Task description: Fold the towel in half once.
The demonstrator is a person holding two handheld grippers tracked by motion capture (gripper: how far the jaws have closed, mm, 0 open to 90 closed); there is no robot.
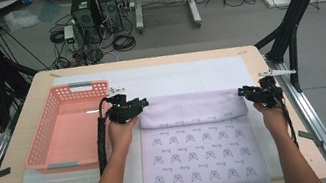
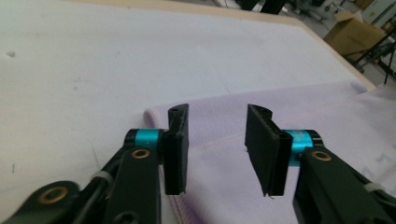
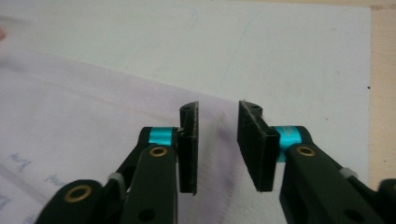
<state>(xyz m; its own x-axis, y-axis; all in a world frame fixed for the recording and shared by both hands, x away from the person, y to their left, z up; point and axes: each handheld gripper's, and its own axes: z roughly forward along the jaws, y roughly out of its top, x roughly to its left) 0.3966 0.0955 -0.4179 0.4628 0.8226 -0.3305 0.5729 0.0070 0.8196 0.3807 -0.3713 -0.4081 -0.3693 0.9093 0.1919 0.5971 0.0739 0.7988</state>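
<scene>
Lilac towel (image 1: 197,141) folded on white mat (image 1: 188,74), pink basket (image 1: 68,126) beside, left gripper (image 1: 144,103) and right gripper (image 1: 241,92) both released

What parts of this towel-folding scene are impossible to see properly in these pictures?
- Towel: in the high view its near end runs off the bottom edge.
- Towel's printed motifs: too small to make out there.
- Pink basket: the left tongs and hand cover part of its right wall in the high view.
- Under the folded-over flap: hidden by the cloth itself.
- Right tongs: in the right gripper view the towel edge beneath is blurred.
</scene>
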